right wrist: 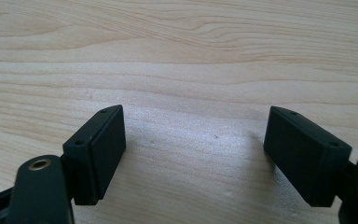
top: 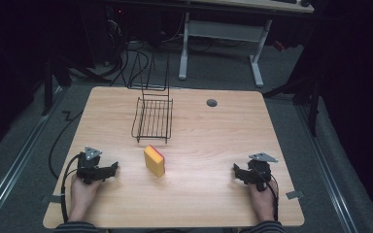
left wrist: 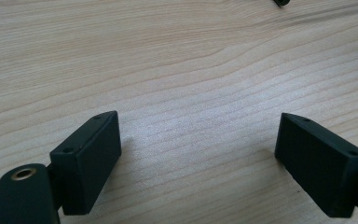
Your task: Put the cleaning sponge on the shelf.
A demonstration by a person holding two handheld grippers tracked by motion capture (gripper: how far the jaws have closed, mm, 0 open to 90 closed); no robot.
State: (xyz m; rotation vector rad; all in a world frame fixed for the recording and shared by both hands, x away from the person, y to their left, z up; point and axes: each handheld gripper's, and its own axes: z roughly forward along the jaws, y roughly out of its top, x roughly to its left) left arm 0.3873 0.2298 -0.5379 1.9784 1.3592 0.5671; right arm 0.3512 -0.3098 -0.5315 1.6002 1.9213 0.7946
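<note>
A yellow sponge with a red back face (top: pixel 154 160) stands on edge near the middle of the wooden table (top: pixel 209 141). Behind it sits a black wire rack (top: pixel 153 118) with an upright wire handle. My left gripper (top: pixel 112 168) rests low at the table's front left, a hand behind it, well left of the sponge. In the left gripper view its jaws are wide apart over bare wood (left wrist: pixel 198 130). My right gripper (top: pixel 236 170) rests at the front right, also held by a hand. Its jaws are spread over bare wood (right wrist: pixel 193 126) with nothing between them.
A round grey cable grommet (top: pixel 211 103) sits in the table's far right part. Beyond the table stand a white desk frame (top: pixel 257 53) and cables on the grey floor. Dark stands flank both sides.
</note>
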